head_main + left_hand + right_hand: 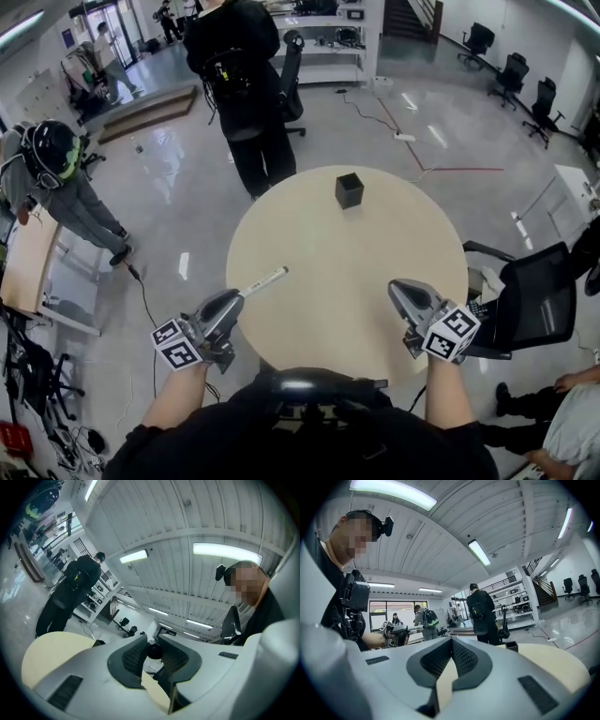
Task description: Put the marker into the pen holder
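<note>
Head view: both bare forearms come up from the bottom edge, one on each side of the person's body, with wrists level at the near rim of the round beige counter [342,267].

The left gripper [238,297] sits at the near-left edge of the counter. It is tilted up and to the right, towards the middle of the top, with its marker cube at the wrist end. Its fingers are clenched on a slim white marker [265,280]. In the left gripper view the ribbed pads pinch the marker's dark round end [153,651] between them. The rest of the barrel sticks out past the fingertips, low over the counter top and slanting towards the far right.

The right gripper [399,290] is at the near-right part of the counter, nose pointing away from the body and a little to the left. Its own view shows the fingers closed tip to tip with nothing between them.

The black square pen holder [349,190] stands upright on the far half of the counter. It is well apart from the marker tip and from both grippers.

A person in black clothing [246,84] stands just beyond the far edge. A black office chair [536,302] sits beside the counter on the right.
</note>
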### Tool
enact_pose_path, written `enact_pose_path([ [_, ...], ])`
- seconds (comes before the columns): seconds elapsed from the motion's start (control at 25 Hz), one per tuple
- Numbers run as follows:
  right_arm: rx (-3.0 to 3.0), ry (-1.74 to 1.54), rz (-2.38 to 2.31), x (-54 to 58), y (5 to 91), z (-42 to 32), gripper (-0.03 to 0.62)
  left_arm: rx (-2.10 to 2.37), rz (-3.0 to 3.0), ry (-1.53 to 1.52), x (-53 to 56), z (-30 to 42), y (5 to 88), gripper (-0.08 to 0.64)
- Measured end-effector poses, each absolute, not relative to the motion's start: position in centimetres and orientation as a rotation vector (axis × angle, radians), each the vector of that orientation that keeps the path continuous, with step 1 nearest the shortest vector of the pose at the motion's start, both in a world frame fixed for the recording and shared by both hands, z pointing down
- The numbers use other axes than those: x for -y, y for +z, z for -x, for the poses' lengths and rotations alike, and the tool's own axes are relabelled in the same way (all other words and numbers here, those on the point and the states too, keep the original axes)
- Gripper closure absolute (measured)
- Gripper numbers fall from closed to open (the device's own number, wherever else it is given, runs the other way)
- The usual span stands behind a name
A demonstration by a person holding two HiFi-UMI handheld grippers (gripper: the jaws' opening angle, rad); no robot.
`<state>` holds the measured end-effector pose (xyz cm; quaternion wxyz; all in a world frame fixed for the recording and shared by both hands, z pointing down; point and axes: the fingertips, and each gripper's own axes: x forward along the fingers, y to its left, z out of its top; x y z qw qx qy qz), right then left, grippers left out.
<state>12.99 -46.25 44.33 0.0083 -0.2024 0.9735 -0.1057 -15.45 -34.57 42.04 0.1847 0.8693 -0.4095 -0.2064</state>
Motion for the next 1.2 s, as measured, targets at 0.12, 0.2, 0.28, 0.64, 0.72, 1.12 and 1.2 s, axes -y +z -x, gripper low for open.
enact_pose_path([
  [0.12,-3.036,-0.312,0.726,48.8,43.9,-11.2,0.591,1.084,-2.468,-0.577,38.1,17.8,43.1,0.495],
  [0.2,-3.024,-0.317,0.811,50.7,43.6,-9.7,0.591,1.027,-2.483,-0.574,40.9,19.8,43.9,0.495],
  [0.28,-2.992,-0.368,0.893,52.3,43.6,-8.0,0.591,0.971,-2.501,-0.549,43.5,21.9,44.9,0.495],
  [0.64,-2.869,-0.452,1.101,58.0,42.7,-4.6,0.591,0.875,-2.623,-0.452,55.0,27.9,46.4,0.495],
  [0.72,-2.876,-0.444,1.126,58.7,43.5,-5.7,0.591,0.883,-2.622,-0.446,56.6,27.1,46.9,0.495],
  [1.12,-2.959,-0.312,1.028,63.4,45.4,-12.9,0.591,1.133,-2.657,-0.175,61.8,21.5,45.2,0.495],
  [1.2,-2.944,-0.325,1.015,64.6,46.2,-14.1,0.591,1.156,-2.661,-0.117,63.6,20.3,44.7,0.495],
])
